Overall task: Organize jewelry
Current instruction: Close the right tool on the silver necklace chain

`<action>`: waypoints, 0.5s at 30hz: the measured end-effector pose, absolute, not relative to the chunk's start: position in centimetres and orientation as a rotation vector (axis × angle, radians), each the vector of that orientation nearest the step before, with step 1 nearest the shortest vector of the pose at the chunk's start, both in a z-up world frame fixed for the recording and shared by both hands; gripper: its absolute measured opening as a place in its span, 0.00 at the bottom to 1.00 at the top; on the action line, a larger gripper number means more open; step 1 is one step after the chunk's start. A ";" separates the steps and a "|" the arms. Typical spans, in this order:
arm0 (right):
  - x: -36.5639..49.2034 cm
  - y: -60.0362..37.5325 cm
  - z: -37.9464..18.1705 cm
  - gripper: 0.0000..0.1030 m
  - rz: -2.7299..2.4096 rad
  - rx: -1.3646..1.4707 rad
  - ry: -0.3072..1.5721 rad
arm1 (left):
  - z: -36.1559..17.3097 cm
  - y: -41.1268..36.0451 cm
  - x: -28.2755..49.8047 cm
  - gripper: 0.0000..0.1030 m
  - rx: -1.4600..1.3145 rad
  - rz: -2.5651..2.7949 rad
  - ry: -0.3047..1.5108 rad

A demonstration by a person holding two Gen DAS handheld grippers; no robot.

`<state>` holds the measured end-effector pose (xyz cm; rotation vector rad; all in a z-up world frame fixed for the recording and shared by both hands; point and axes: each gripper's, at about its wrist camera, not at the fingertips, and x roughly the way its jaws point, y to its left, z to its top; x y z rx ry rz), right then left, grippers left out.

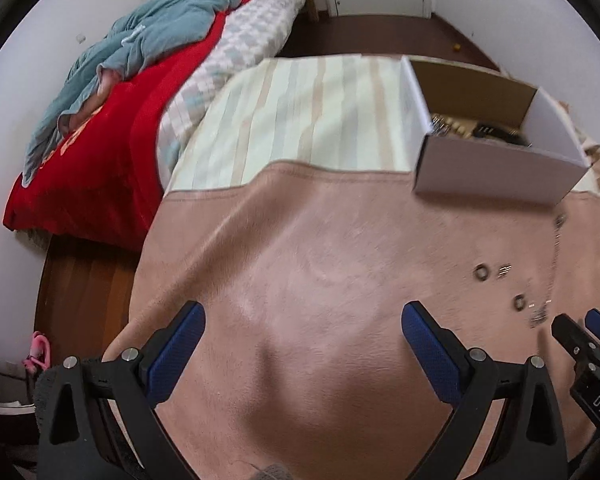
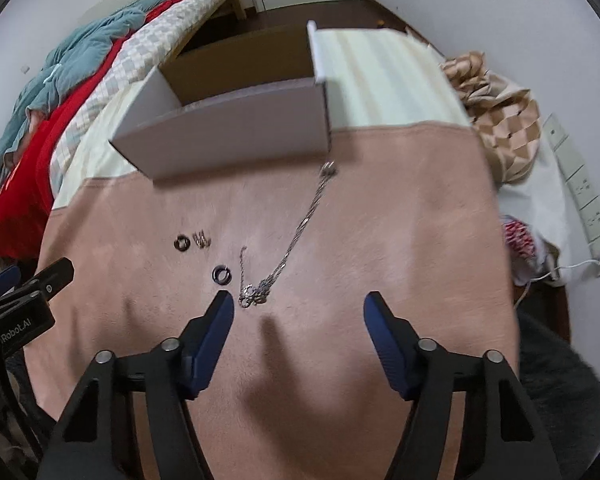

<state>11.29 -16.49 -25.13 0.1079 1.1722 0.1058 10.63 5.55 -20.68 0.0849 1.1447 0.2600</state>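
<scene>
A silver chain necklace lies stretched on the pink cloth, its bunched end just ahead of my right gripper, which is open and empty above the cloth. Two dark rings and a small pair of silver earrings lie left of the chain. A white cardboard box stands open behind them; in the left wrist view it holds some jewelry. My left gripper is open and empty over bare cloth, left of the rings.
A bed with red and teal blankets lies to the left. A striped cream cloth covers the far part of the surface. A checked brown cloth and a white power strip are at the right.
</scene>
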 end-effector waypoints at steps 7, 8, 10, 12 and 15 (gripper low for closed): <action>11.1 -14.1 -27.0 0.42 0.123 0.056 1.102 | -22.0 6.2 11.5 0.97 0.092 0.269 1.167; 11.2 -13.8 -26.9 0.38 0.120 0.033 1.093 | -22.1 6.1 11.7 0.97 0.093 0.267 1.169; 10.9 -13.3 -27.0 0.07 0.108 -0.017 1.075 | -22.3 5.9 11.9 0.98 0.093 0.258 1.175; 10.8 -13.4 -27.0 0.07 0.114 -0.019 1.076 | -22.4 5.4 11.9 0.98 0.099 0.246 1.177; 10.2 -14.8 -26.8 0.07 0.099 0.016 1.092 | -22.3 4.6 11.9 0.98 0.106 0.220 1.175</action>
